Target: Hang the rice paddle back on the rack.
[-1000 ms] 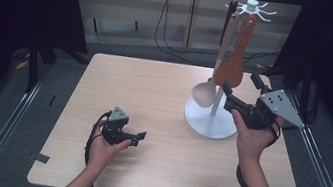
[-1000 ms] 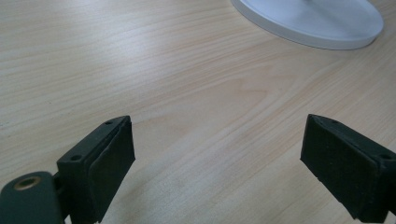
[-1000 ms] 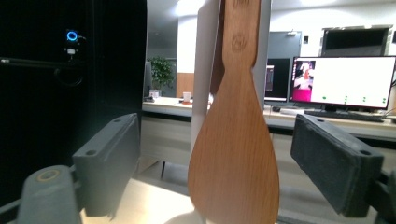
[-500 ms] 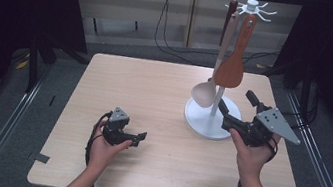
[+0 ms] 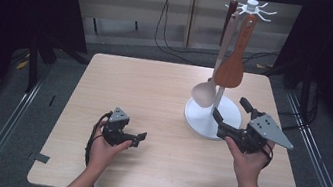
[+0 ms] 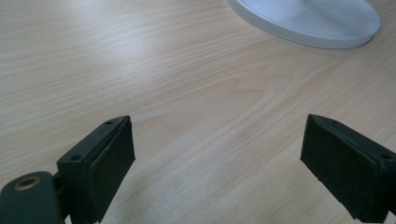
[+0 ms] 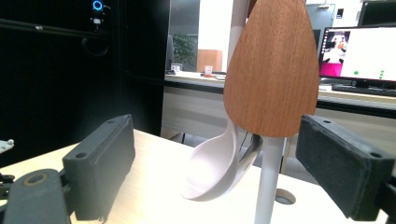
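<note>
A white utensil stand [image 5: 212, 117] rises from a round base at the table's right. From its top hooks hang a brown wooden spatula [image 5: 232, 66], a pale ladle [image 5: 203, 93] and a dark-handled utensil [image 5: 230, 12]. My right gripper [image 5: 231, 109] is open just in front of the base, its jaws pointing at the pole. In the right gripper view the spatula [image 7: 272, 70], ladle [image 7: 215, 172] and pole [image 7: 268, 186] stand between the spread jaws of the gripper [image 7: 224, 163], farther off. My left gripper [image 5: 138, 138] rests open low over the table's front left, holding nothing. The base [image 6: 308, 21] lies beyond this gripper [image 6: 217, 168].
The light wooden table [image 5: 155, 86] has bare room across its left and middle. Metal rails [image 5: 7, 124] run along the floor on both sides. Cables hang at the back wall [image 5: 165, 22]. A lit monitor [image 7: 359, 51] stands on a desk behind the stand.
My right gripper has come down and back toward the table's front, from beside the spatula to near the stand's base. The left gripper has stayed put.
</note>
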